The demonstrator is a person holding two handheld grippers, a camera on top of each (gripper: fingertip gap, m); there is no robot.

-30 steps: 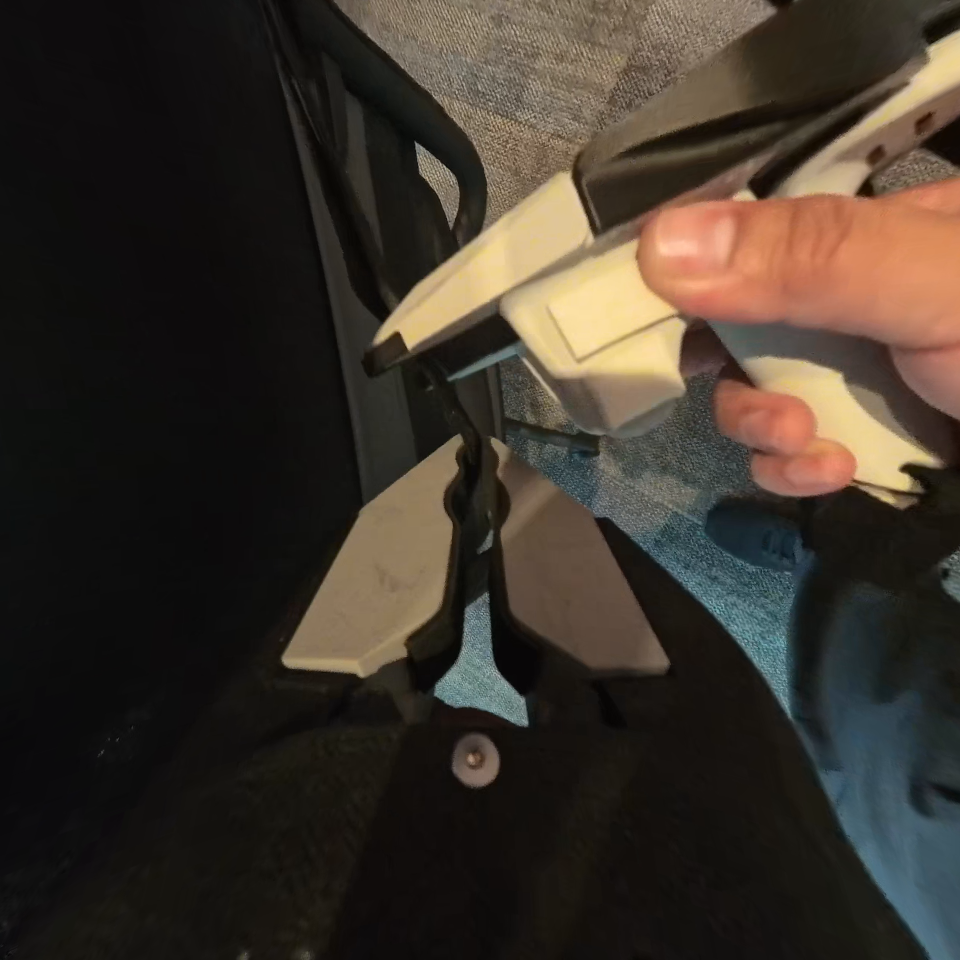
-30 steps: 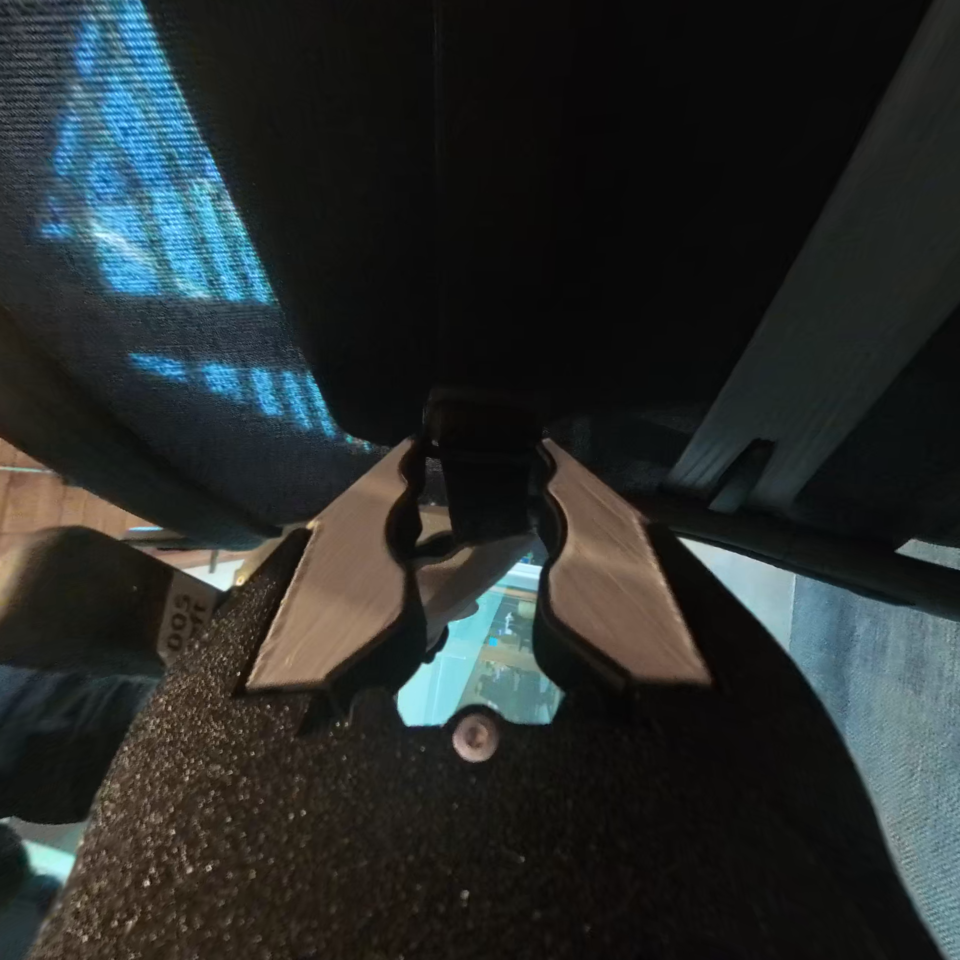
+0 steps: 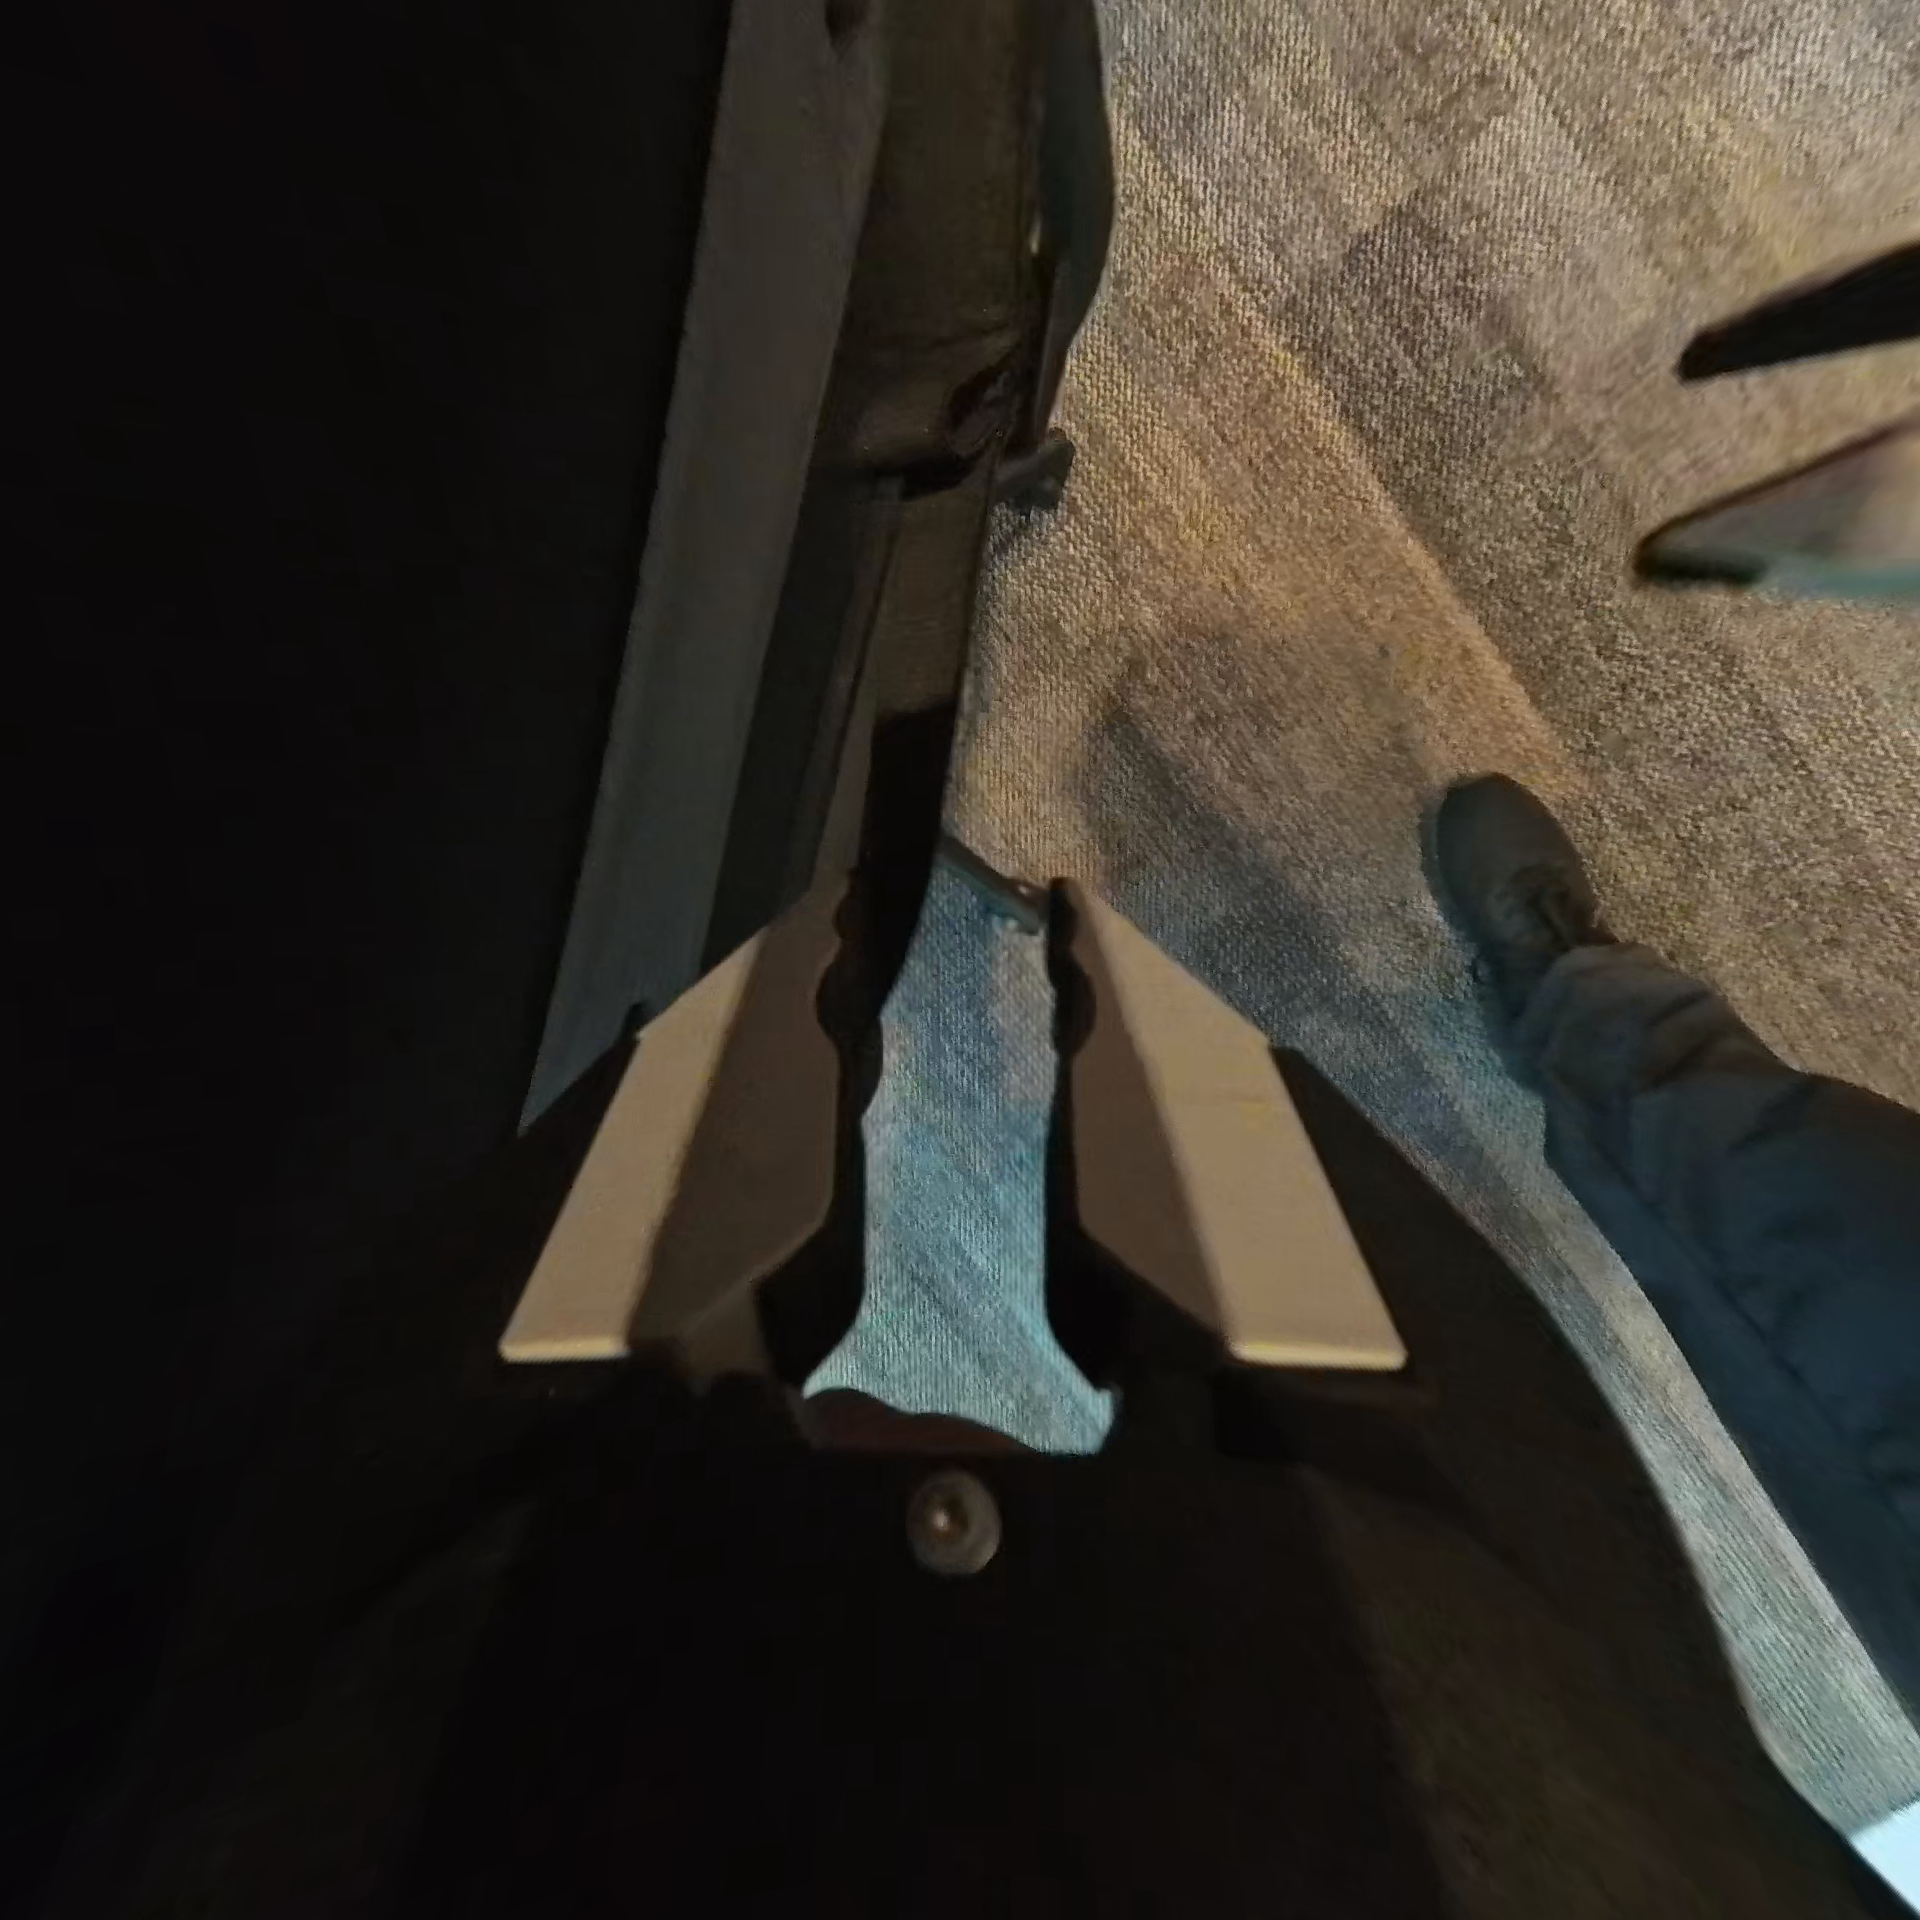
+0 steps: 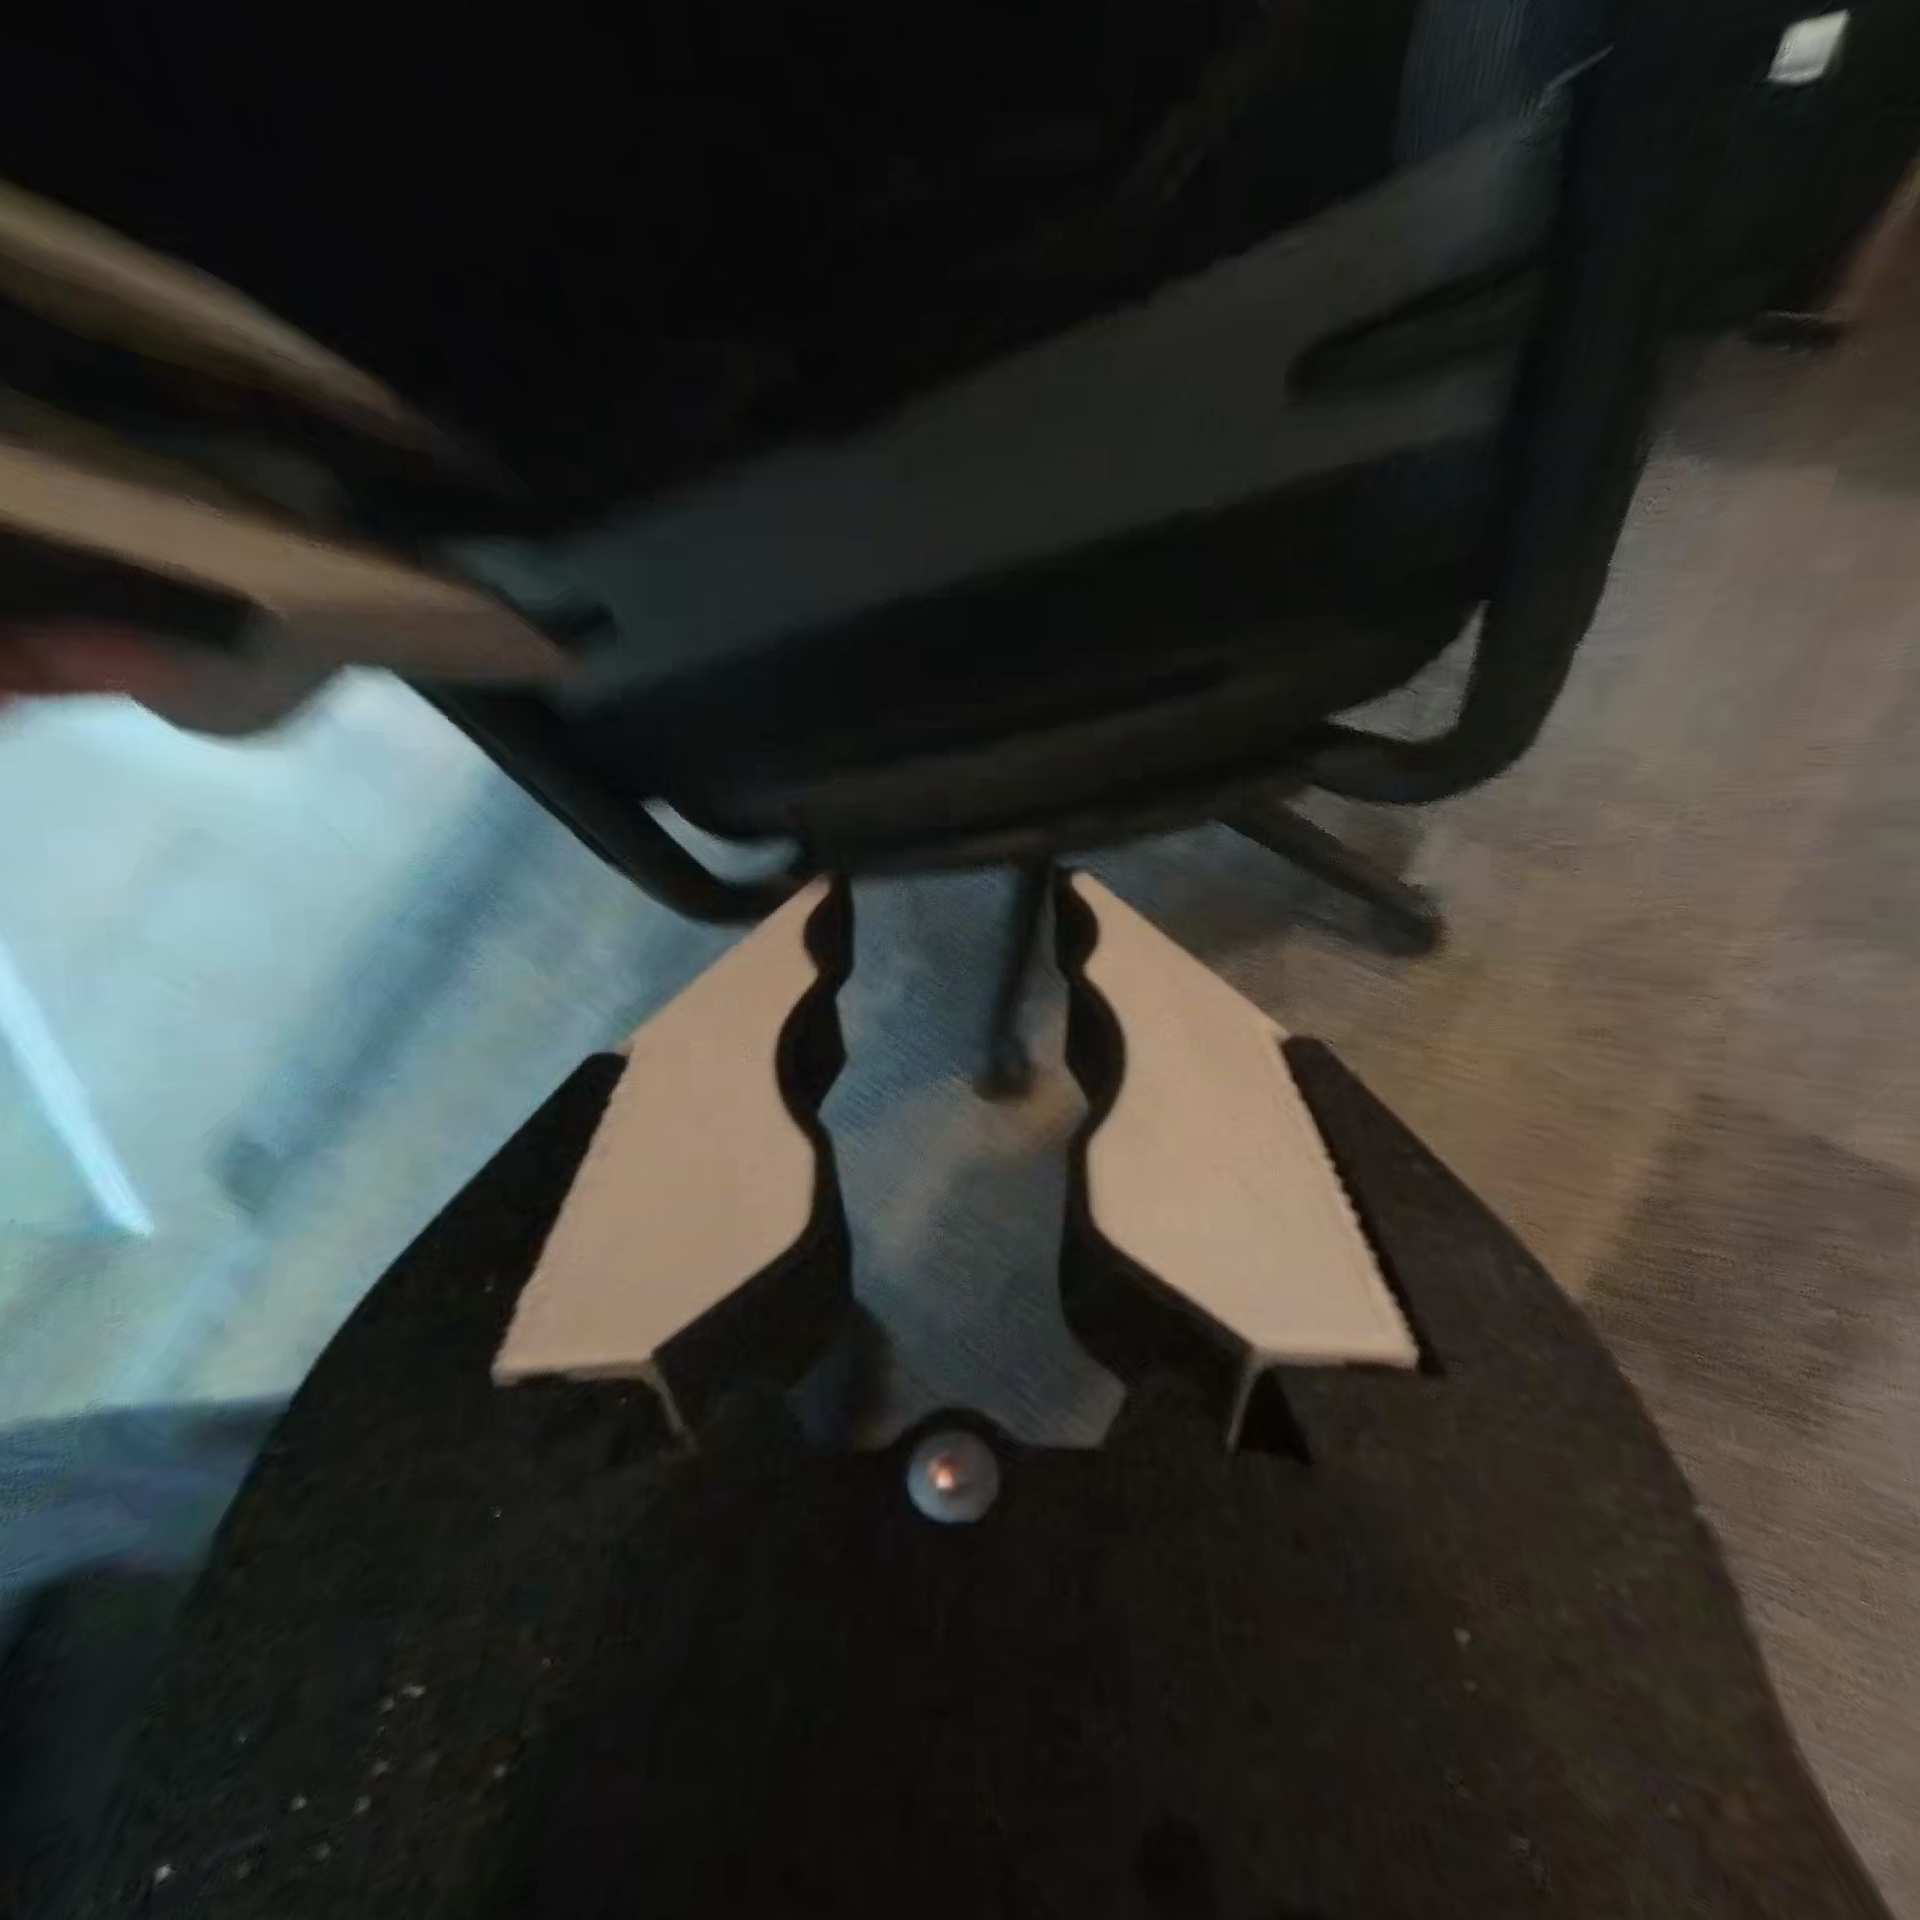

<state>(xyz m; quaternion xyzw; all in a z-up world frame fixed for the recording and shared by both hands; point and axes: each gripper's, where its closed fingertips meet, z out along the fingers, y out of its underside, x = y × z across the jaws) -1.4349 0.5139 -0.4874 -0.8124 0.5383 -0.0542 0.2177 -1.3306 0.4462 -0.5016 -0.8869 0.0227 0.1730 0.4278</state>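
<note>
Since a second ago both grippers have let go of the black strap and drawn back. The left gripper (image 3: 951, 914) is released, jaws apart with only carpet (image 3: 1403, 468) between them, just beside the dark chair frame (image 3: 727, 520), whose long grey edge runs away from the camera. The right gripper (image 4: 951, 904) is likewise spread and empty, near the black office chair (image 4: 1039, 540), its seat lying crosswise. A person's shoe (image 3: 1512, 883) rests on the grey carpet tiles. No writing is readable.

Surfaces: mostly matt.
Carpet (image 3: 1351, 520) rough woven; chair (image 4: 1039, 582) dark matt plastic; gripper fingers (image 4: 707, 1143) smooth matt beige plastic.
</note>
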